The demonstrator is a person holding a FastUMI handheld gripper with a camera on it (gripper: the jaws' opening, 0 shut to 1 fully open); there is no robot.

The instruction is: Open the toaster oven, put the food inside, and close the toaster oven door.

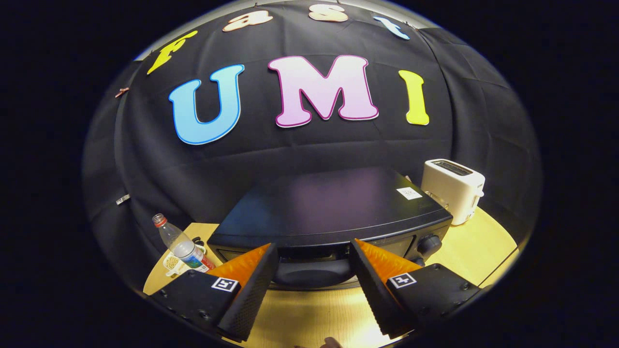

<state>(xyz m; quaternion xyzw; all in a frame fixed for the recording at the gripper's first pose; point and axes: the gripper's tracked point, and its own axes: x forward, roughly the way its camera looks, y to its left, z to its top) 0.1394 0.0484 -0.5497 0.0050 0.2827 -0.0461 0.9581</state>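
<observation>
We see the hand-held gripper (313,258) held just above the wooden bench (476,244), its two fingers spread wide with nothing between them but open air and the front of the toaster oven (333,205). Neither finger touches the oven; the tips sit just short of its front face, one toward each side of the door handle (312,273), which lies in the gap between them.

We take the toaster oven as our landmark. It is a black box standing on the bench straight ahead of the fingers, and we look down on its flat glossy top, which carries a small white sticker (409,193) near the far corner on the toaster's side. At the end of its front face nearest the toaster we can make out a round control knob (428,244). The door appears shut, though the fingers hide much of it.

Beside the oven, toward its knob end and a little farther back, stands a white toaster (453,189), close to the oven. At the oven's other end, a clear plastic bottle (181,242) with a red cap leans on the bench, and just beside its base sits a small white dish (172,263); we cannot tell what it holds.
</observation>
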